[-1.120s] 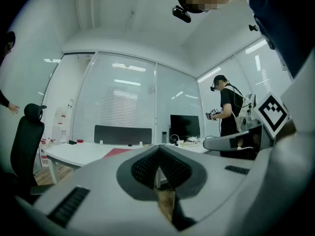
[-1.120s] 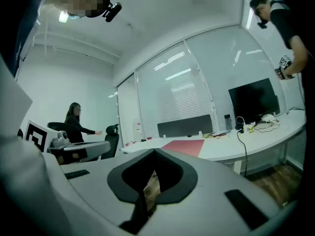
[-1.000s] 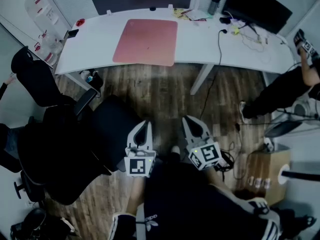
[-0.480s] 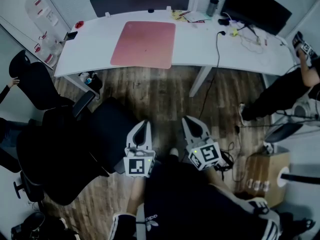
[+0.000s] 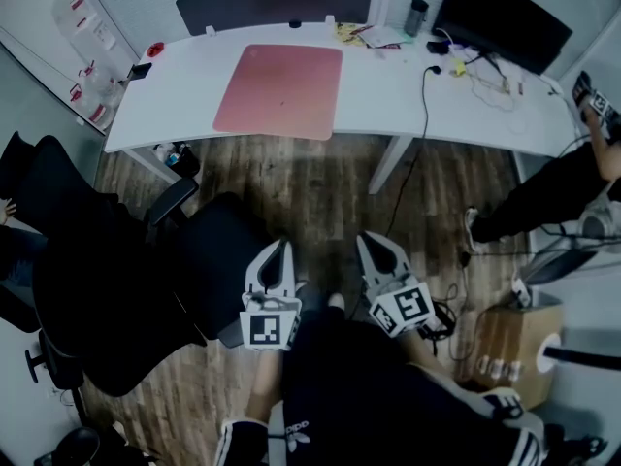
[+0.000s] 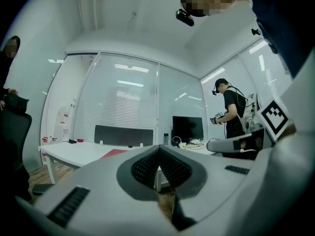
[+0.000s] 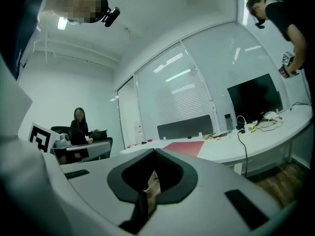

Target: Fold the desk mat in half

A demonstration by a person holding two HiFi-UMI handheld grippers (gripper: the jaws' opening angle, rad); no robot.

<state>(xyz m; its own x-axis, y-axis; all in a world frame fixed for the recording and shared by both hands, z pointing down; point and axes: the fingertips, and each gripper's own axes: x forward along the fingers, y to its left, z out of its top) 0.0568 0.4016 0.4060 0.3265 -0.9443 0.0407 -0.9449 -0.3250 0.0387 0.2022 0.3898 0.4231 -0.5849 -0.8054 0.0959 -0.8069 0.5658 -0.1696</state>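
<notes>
I find the task not yet begun. The pink rectangular desk mat (image 5: 279, 90) lies flat and unfolded on the long white worktop (image 5: 175, 100), left of the worktop's middle. Its near edge sits just back from the front edge, and its far edge is close to the back edge, below the dark partition screen (image 5: 275, 0). It lies roughly square to the front edge with nothing on it, and I judge this is so that one half can be lifted over the other without clearing anything first. The left gripper (image 5: 281, 250) and the right gripper (image 5: 372, 248) hang side by side above the wooden floor (image 5: 320, 178), well apart from the worktop and pointing toward it. Both have their fingers pressed together on nothing, which I take for a carrying posture, since nothing is within reach. The clutter keeps to the worktop's right half: the black flat monitor (image 5: 505, 13) at the back right corner, the dark cylindrical tumbler (image 5: 416, 13) at the back edge, and a black cable (image 5: 424, 90) trailing over the front edge. My count is one mat, two grippers, one monitor, one tumbler, one brown cardboard box (image 5: 509, 333) on the floor at the right, at least two black office chairs (image 5: 107, 289) at the left, and one other person (image 5: 553, 183) off the worktop's right end.
</notes>
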